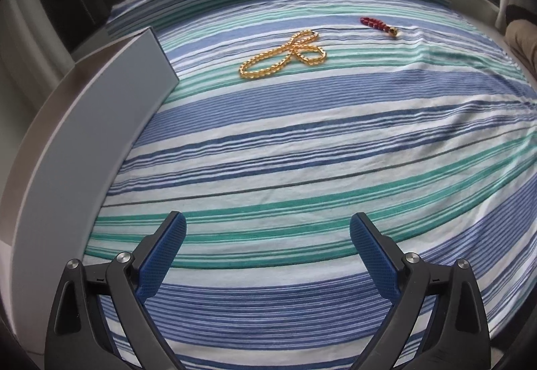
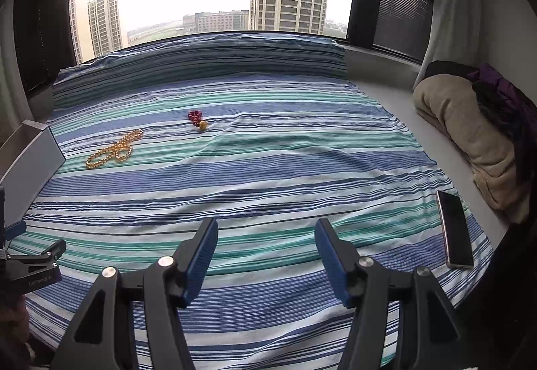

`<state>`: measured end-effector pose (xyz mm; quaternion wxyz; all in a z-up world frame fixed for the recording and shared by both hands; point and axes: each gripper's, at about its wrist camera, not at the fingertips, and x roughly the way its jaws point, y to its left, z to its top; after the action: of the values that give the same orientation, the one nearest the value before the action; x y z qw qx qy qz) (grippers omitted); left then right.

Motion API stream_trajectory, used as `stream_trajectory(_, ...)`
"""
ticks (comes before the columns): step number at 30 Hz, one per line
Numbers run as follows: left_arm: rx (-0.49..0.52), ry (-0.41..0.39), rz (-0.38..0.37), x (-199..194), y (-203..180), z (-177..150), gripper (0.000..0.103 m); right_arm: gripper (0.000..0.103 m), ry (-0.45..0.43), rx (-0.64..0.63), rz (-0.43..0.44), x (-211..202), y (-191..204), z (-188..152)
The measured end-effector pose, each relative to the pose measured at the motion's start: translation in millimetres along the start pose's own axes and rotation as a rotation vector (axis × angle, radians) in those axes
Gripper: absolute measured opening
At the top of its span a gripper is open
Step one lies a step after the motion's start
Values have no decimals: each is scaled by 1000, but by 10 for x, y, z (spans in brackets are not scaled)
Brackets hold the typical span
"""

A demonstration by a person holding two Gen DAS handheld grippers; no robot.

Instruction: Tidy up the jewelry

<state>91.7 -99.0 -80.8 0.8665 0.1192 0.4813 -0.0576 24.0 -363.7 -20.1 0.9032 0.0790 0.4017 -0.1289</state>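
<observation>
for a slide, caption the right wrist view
Open right claw over striped sheet; gold bead necklace and red bracelet lie ahead.

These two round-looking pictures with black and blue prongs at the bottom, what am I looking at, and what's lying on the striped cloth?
Each picture comes from a wide-angle camera mounted on a handheld claw, looking forward along its two blue-padded fingers. A person holds one claw in each hand; there is no robot arm. One picture shows the left claw, the other the right claw. Both are open and hold nothing. On the striped sheet lie a gold bead necklace and, apart from it, a red bead bracelet with a gold bead at one end. A grey box stands at the left edge, and a phone lies on the right.
</observation>
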Motion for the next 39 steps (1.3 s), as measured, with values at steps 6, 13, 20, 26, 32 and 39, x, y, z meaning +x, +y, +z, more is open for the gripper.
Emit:
stream_trajectory(6, -23, 31, -165, 148, 219, 116, 98, 61, 104, -10, 111, 280, 267, -204)
stream_trajectory(13, 18, -35, -353, 400, 402, 1063, 98, 61, 159, -40, 152, 461, 416, -259)
stream_trajectory(20, 175, 4, -353, 1059, -76, 1756, 74, 61, 189, -51, 181, 566, 436, -268)
stream_trajectory(26, 164, 14, -300, 1313, -269, 1809, 47, 61, 217, -68, 289, 671, 254, 126)
stream_trajectory(32, 98, -25, -308, 1207, -209, 1758, 14, 61, 237, -43, 359, 1409, 32, 1177)
stream_trajectory(39, 44, -5, -326, 1052, 4, 1544, 13, 61, 317, -47, 421, 2689, 561, 1781)
